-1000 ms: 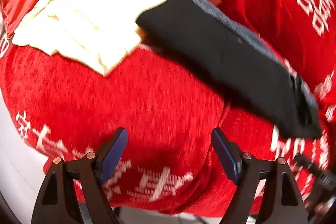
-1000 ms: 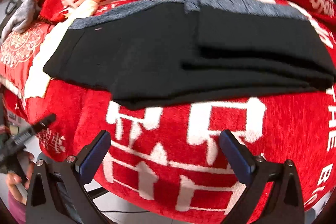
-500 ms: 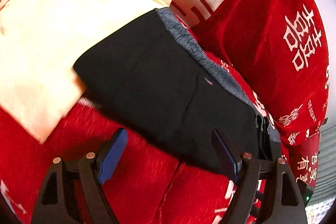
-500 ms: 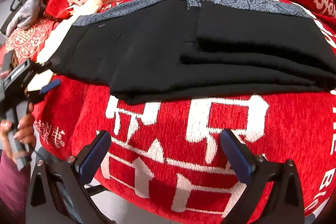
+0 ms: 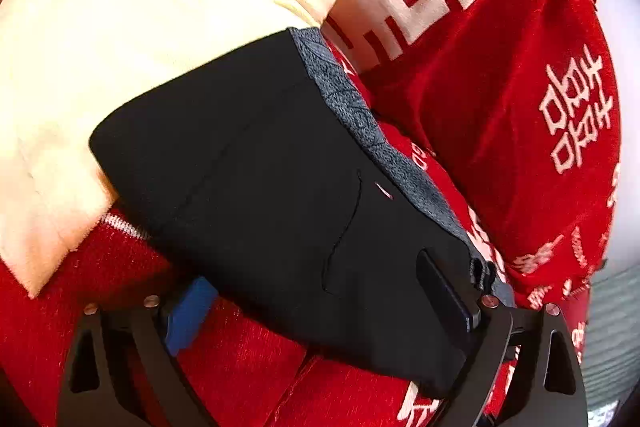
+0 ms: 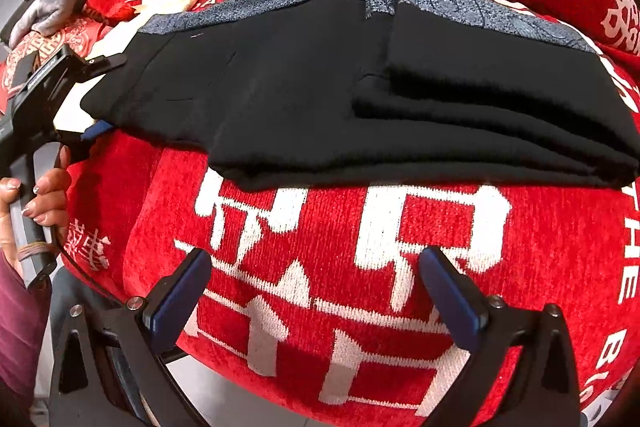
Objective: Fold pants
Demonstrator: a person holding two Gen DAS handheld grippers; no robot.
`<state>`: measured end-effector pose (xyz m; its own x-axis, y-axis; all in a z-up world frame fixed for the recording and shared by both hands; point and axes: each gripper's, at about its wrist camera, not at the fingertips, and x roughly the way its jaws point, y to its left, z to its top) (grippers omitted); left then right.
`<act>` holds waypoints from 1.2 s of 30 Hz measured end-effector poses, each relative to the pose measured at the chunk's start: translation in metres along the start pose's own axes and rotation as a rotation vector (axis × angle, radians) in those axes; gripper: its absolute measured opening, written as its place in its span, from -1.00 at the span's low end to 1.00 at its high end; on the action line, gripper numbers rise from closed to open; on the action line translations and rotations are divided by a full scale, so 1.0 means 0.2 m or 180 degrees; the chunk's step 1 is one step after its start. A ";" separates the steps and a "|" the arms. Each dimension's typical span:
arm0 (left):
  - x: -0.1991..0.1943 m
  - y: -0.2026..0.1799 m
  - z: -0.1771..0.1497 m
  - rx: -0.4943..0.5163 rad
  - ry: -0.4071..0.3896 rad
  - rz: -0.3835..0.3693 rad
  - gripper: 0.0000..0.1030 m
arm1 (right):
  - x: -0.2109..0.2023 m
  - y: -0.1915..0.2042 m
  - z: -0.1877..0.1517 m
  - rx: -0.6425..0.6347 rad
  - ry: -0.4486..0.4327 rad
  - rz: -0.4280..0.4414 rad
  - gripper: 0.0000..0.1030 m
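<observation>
The black pants, already folded with a grey patterned waistband along the far edge, are laid across a red cushion bearing white characters. The left gripper has just been opened wider, and the pants' end is straddled by its jaws at 6 o'clock without being pinched. The right gripper is held wide open over the cushion, nothing between its fingers. A cream cloth is seen at 10 o'clock.
</observation>
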<state>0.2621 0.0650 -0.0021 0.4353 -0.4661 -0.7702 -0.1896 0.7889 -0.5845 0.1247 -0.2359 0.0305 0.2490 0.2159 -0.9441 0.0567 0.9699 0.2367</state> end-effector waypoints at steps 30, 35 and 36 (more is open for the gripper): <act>0.09 -0.34 -0.30 0.2023 -0.0866 0.1945 -0.20 | 0.30 1.43 1.09 -0.1872 0.1351 0.0368 0.87; 0.09 -0.34 -0.32 0.2074 -0.0914 0.1950 -0.20 | 0.53 1.54 1.07 -0.1945 0.1658 0.0033 0.87; 0.09 -0.34 -0.32 0.2070 -0.0914 0.1940 -0.20 | 0.56 1.55 1.08 -0.1938 0.1698 -0.0017 0.87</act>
<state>0.2269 -0.0233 0.0076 0.6400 0.1501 -0.7536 0.0351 0.9740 0.2238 0.3782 0.0637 0.0474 -0.2532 0.0865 -0.9635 -0.5180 0.8290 0.2106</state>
